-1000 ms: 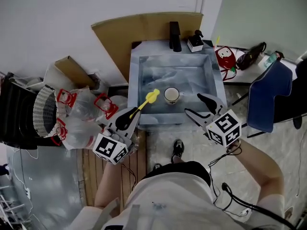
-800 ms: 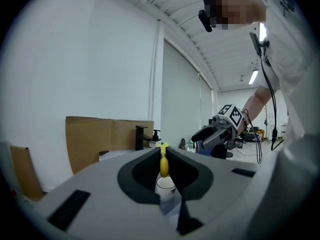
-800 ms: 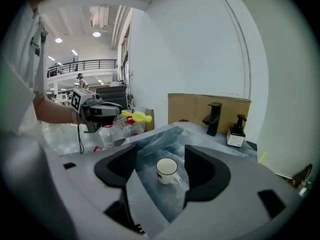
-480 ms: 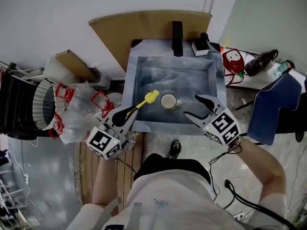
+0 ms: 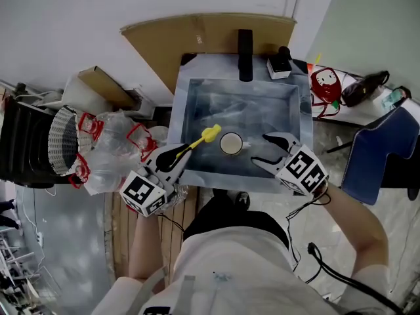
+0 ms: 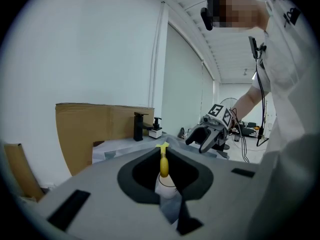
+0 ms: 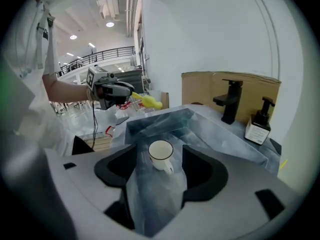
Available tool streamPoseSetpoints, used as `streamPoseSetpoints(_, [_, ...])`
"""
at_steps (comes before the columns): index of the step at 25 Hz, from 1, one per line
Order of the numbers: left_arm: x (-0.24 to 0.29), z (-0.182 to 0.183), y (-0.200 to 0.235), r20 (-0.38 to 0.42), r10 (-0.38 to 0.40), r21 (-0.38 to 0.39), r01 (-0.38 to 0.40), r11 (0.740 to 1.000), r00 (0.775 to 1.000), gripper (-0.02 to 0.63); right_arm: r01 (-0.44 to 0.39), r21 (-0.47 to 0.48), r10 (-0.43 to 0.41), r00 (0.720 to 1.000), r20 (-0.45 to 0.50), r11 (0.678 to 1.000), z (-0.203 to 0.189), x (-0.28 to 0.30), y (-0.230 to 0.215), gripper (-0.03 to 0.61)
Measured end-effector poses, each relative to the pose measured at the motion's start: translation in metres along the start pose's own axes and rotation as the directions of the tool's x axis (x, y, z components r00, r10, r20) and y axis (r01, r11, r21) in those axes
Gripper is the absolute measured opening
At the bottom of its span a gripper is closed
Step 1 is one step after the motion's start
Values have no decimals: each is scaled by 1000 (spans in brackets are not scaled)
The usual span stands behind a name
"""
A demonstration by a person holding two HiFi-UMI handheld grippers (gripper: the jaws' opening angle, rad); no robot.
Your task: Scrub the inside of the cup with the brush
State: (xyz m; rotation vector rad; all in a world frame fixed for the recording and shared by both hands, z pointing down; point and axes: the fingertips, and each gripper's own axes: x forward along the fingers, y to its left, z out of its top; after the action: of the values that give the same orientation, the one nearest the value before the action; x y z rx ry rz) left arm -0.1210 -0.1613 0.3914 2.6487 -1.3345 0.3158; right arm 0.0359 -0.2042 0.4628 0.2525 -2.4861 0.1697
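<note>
- Left gripper (image 5: 178,155): jaws pinched on the white handle of a yellow plastic brush (image 5: 205,136), whose head sticks out ahead of them.
- White round cup with dark rim (image 5: 230,144): upright in the grey-blue sink (image 5: 262,107), just right of the brush head and ahead of the right gripper, apart from both.
- Right gripper (image 5: 261,149): jaws spread wide, gripping nothing.

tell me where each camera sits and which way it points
Head view: on the head, steeply down at sink and cup; forearms, torso show.
Left gripper view: on left tool, along the brush toward the faucet; torso, right arm show.
Right gripper view: on right tool, facing the cup; left arm shows.
Shared: each gripper view sees the other tool.
</note>
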Motion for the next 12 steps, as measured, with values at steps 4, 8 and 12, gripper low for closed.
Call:
streamPoseSetpoints(4, [5,-4,3,-26,-29,-19,29,999,999,35,-53,-115,41,993,-110,992,-11,19,-4,288])
streamPoseSetpoints(8, [11,-13,10,-43,-74,-32,73,997,996,35,-112,-236,55,970,-237,965,-27,36,-8,287])
streamPoseSetpoints(12, [14,-23,20,-73,-99,-42,96,994,992,35,-150,-250,71,951,-301,956,-36,57,-9,287])
